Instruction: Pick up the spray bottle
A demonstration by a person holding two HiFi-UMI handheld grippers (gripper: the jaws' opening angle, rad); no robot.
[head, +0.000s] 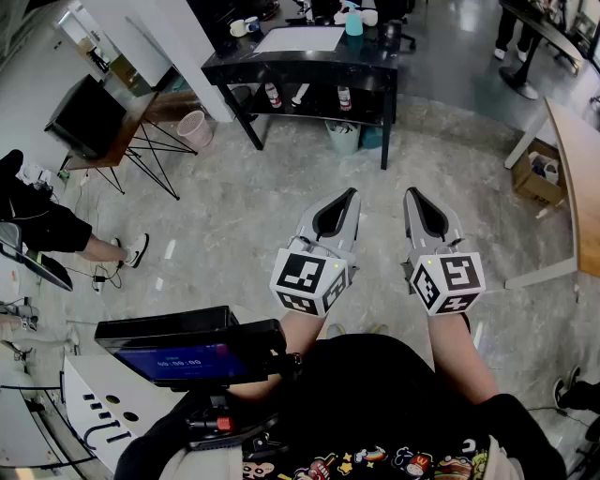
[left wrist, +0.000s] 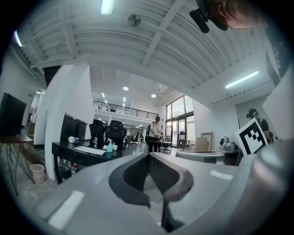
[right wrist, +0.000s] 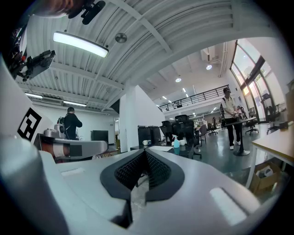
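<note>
Bottle (head: 353,21) sits on the bench (head: 281,62), well apart from left gripper (head: 351,194) and right gripper (head: 411,193). Both aim benchward, fingers pressed together, empty, probably because the approach is not yet begun.

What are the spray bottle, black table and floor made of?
The spray bottle looks like translucent teal plastic with a white trigger head, though small here. The table has a glossy black top that mirrors the bottle: lacquered board or glass. The floor is mottled grey with sheen, probably polished stone.
</note>
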